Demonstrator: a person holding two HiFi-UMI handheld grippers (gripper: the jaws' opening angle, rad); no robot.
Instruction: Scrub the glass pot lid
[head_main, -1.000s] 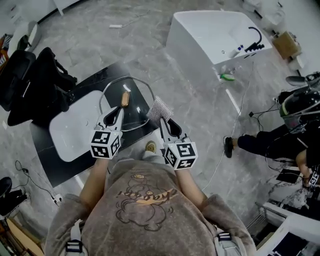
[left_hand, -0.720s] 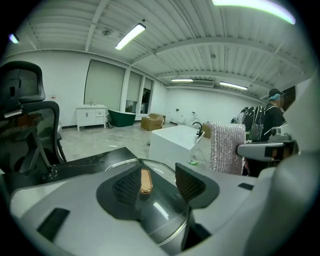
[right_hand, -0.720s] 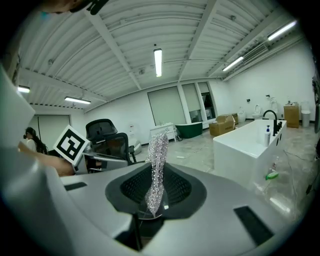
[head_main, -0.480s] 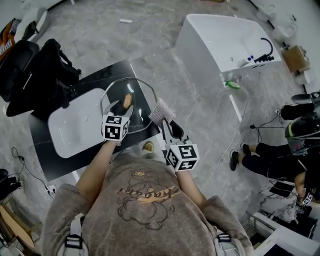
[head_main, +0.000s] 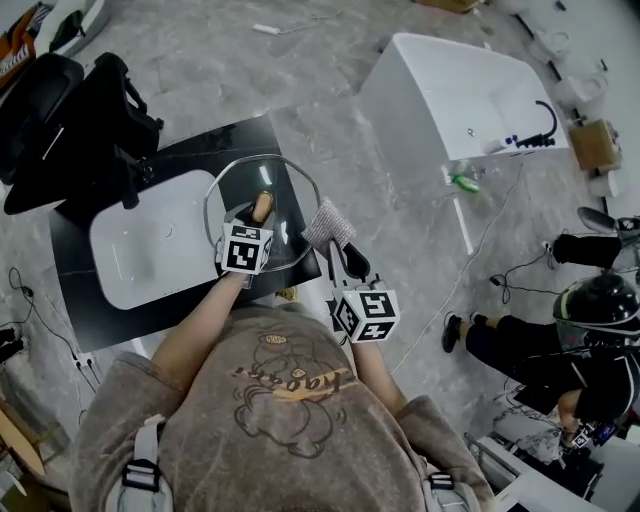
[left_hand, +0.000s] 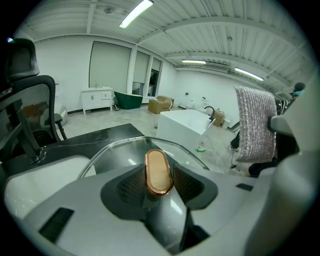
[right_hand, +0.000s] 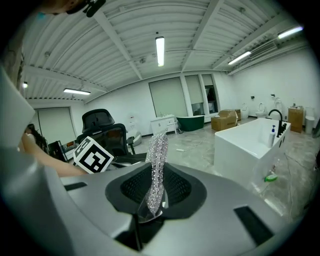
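Left hand-held gripper (head_main: 254, 216) clamps glass pot lid (left_hand: 192, 155) handle (left_hand: 159, 172), its length pointing ahead.

Near rim of glass pot lid (head_main: 288, 195) is covered in the head view by left gripper (head_main: 257, 212). Base of lid handle (left_hand: 159, 172) is buried between that gripper's jaws. Lower end of scrubbing pad (right_hand: 156, 160) is swallowed by right gripper (right_hand: 154, 192). Seated person (head_main: 545, 345) is cut off at the right edge. Green item (head_main: 466, 183) beside white tub (head_main: 450, 90) is too small to be identified.
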